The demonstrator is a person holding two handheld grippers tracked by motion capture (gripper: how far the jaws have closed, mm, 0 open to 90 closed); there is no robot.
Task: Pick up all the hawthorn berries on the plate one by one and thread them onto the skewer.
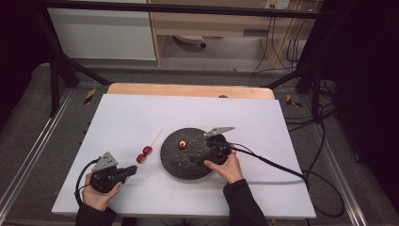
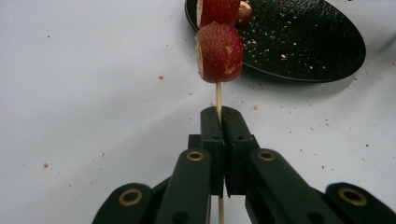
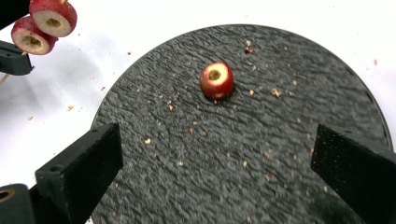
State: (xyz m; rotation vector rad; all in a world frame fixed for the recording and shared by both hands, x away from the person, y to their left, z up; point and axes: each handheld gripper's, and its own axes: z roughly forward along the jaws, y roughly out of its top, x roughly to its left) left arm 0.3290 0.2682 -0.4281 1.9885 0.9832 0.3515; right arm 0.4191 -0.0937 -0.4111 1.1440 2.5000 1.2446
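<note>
The left gripper (image 2: 218, 114) pinches a thin stick (image 2: 218, 95) tight, with two red fruit pieces (image 1: 144, 154) on it. The right gripper (image 3: 210, 172) is wide open and holds nothing, above the black plate (image 3: 280, 154), near one more fruit piece (image 3: 217, 80).

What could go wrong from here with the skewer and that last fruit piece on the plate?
1. The last fruit piece is small and round; the right gripper's open fingers could nudge it so it rolls across the black plate rather than seating.
2. The left gripper pinches the thin skewer low down; the two threaded pieces could make it tip or swivel.
3. Off-centre piercing may split the fruit.
</note>
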